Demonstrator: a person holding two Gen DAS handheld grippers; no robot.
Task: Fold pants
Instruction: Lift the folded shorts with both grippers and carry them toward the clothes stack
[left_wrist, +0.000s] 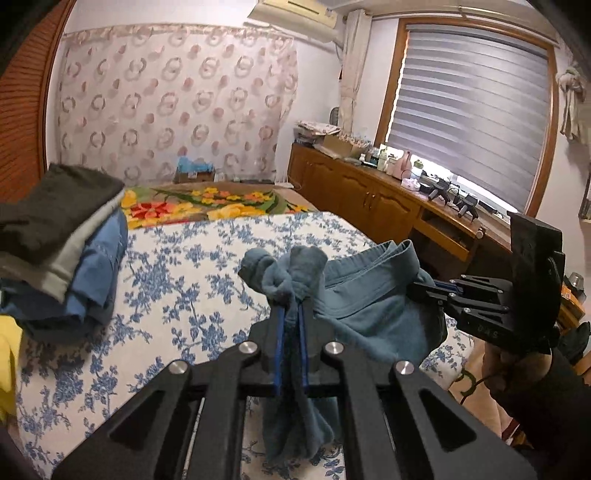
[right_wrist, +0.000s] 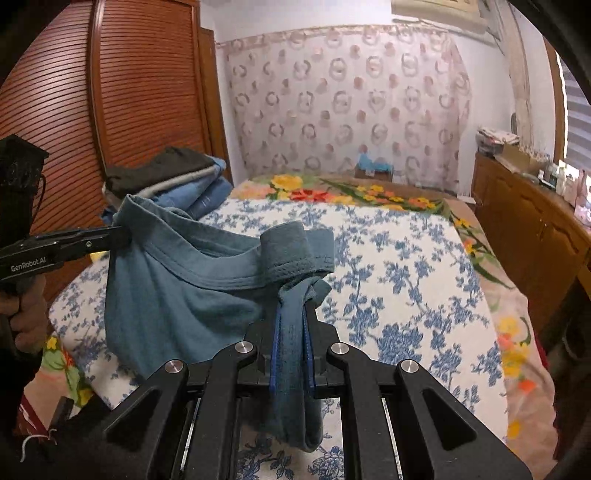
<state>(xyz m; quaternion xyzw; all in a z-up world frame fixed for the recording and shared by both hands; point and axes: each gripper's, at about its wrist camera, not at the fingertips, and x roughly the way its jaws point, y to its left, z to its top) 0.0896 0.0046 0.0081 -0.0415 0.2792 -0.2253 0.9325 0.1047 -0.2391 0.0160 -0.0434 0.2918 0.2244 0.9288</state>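
Teal pants (left_wrist: 373, 306) hang in the air above the bed, held by the waistband between both grippers. My left gripper (left_wrist: 291, 301) is shut on a bunched end of the waistband. It also shows in the right wrist view (right_wrist: 120, 232) at the left, clamped on the pants (right_wrist: 177, 280). My right gripper (right_wrist: 293, 295) is shut on the other end of the waistband. It shows in the left wrist view (left_wrist: 428, 286) at the right. The fabric sags between them and its lower part is hidden behind the gripper bodies.
The bed (left_wrist: 192, 258) has a blue floral cover (right_wrist: 399, 280) and a bright flowered blanket (left_wrist: 207, 201) beyond it. A stack of folded clothes (left_wrist: 62, 236) lies at the bed's left (right_wrist: 173, 177). A wooden cabinet (left_wrist: 369, 192) runs along the right under the window.
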